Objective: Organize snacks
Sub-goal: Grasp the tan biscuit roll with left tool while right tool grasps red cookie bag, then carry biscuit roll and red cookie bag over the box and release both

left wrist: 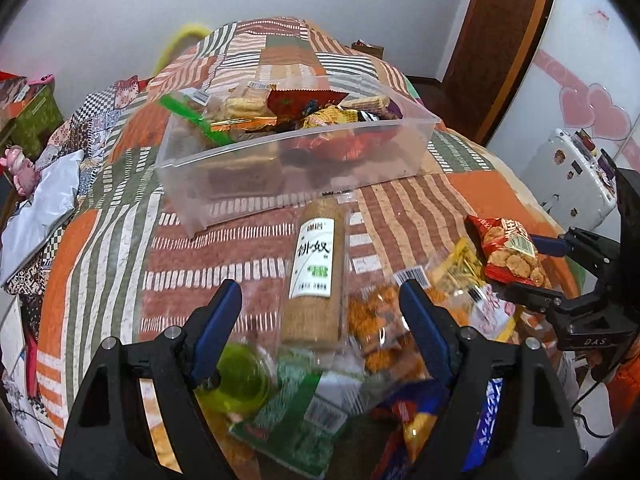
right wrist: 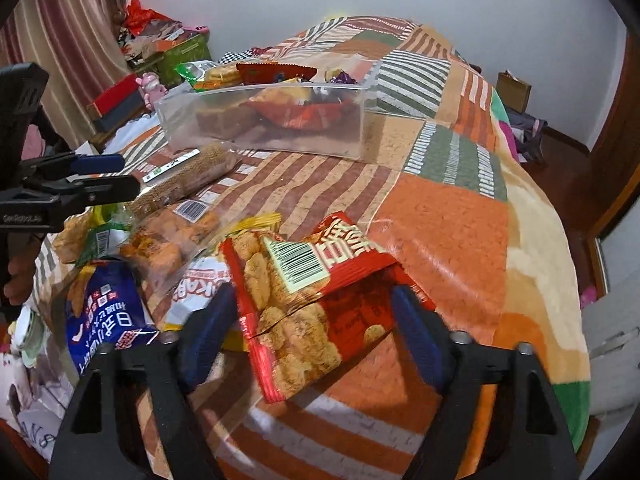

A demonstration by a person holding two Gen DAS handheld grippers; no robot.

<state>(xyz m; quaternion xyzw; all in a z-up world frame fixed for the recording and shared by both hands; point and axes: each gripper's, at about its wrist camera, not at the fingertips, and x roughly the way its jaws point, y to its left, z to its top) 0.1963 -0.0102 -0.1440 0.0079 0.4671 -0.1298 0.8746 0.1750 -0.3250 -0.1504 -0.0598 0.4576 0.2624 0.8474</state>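
Observation:
A long brown cracker pack (left wrist: 314,276) with a white label lies on the quilt, between the fingers of my left gripper (left wrist: 318,304). That gripper is open and its blue pads stand apart from the pack. My right gripper (right wrist: 312,320) is shut on a red snack bag (right wrist: 296,304), which buckles between the pads. The same red snack bag (left wrist: 508,252) shows at the right of the left wrist view. A clear plastic bin (left wrist: 224,184) farther back holds several snack packs. In the right wrist view the bin (right wrist: 180,120) sits at upper left, and the left gripper (right wrist: 128,176) enters from the left.
Loose snacks lie near me: a clear bag of orange fried pieces (right wrist: 172,240), a blue bag (right wrist: 108,312), a green pack (left wrist: 304,404), a green cup (left wrist: 244,376). The patchwork quilt (right wrist: 440,232) drops off at the right. Boxes (right wrist: 176,52) stand far left; a white appliance (left wrist: 568,176) stands right.

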